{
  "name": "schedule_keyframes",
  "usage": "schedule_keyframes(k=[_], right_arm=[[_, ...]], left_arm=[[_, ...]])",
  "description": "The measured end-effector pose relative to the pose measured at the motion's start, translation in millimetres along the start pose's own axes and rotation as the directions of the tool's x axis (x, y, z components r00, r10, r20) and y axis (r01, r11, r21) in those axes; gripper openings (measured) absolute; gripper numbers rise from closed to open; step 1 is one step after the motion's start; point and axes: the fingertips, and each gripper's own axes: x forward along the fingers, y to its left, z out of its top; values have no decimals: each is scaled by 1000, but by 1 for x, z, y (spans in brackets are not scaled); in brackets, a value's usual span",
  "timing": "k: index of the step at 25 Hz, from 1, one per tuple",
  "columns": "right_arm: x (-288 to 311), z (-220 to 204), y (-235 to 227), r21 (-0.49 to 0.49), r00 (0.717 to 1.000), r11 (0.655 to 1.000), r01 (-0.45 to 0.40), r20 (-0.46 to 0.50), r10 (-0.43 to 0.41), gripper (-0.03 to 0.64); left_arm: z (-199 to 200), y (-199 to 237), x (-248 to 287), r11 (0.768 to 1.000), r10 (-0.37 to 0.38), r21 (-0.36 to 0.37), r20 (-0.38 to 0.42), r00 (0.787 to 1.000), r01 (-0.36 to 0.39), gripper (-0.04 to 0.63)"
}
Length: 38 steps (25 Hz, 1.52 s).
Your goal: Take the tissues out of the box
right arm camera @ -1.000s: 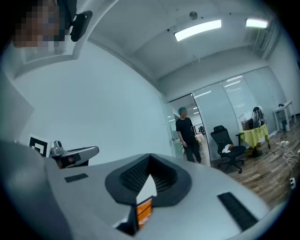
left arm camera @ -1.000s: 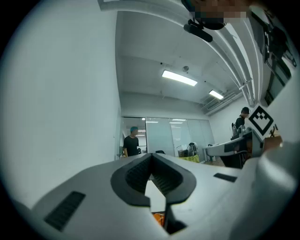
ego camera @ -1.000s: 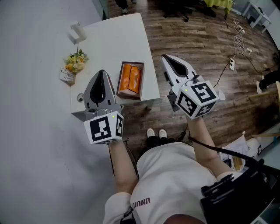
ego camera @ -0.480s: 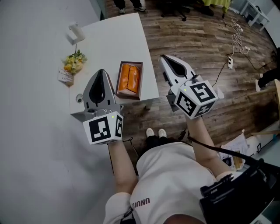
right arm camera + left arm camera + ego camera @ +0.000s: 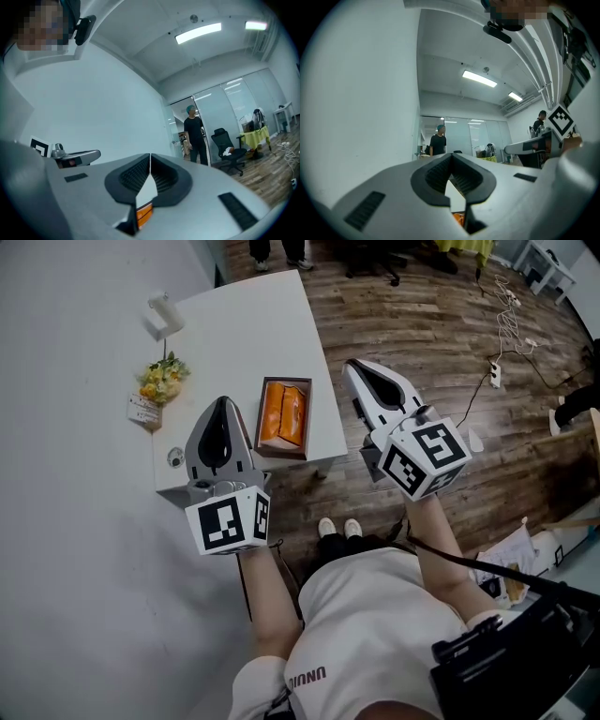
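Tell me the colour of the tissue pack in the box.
The tissue pack is orange, inside a dark brown box; the head view shows it best.

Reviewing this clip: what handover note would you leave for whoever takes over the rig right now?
Left gripper: shut, empty, held just left of the box, not touching it.
Right gripper: shut, empty, to the right of the box, out past the table edge over the floor.
Box: open, on the white table near the edge closest to the person, with the orange tissue pack lying inside.
Done: nothing yet; the pack is in the box.
Left: open a gripper, reach into the box, grip the pack and lift it out.
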Motion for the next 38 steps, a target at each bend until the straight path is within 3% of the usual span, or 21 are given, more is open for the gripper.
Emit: schedule_keyframes(k=[13, 18, 25, 33, 38], right_arm=[[12, -11, 7, -28, 999, 999, 42, -23, -43, 21], [14, -16, 0, -35, 998, 998, 57, -36, -58, 21], [40, -12, -10, -11, 999, 1000, 1, -34, -2, 21], [81, -12, -36, -1, 997, 998, -65, -49, 65, 21], [113, -7, -44, -10, 990, 991, -135, -47, 134, 21]], left_arm=[[-18, 16, 0, 996, -46, -77, -1, 999, 46, 12], [-35, 21, 4, 998, -4, -56, -65, 998, 1, 13], [-35, 19, 25, 998, -2, -70, -55, 998, -2, 14], [-48, 22, 56, 999, 43, -13, -118, 992, -44, 14], [-53, 27, 76, 997, 78, -17, -140, 987, -81, 14]])
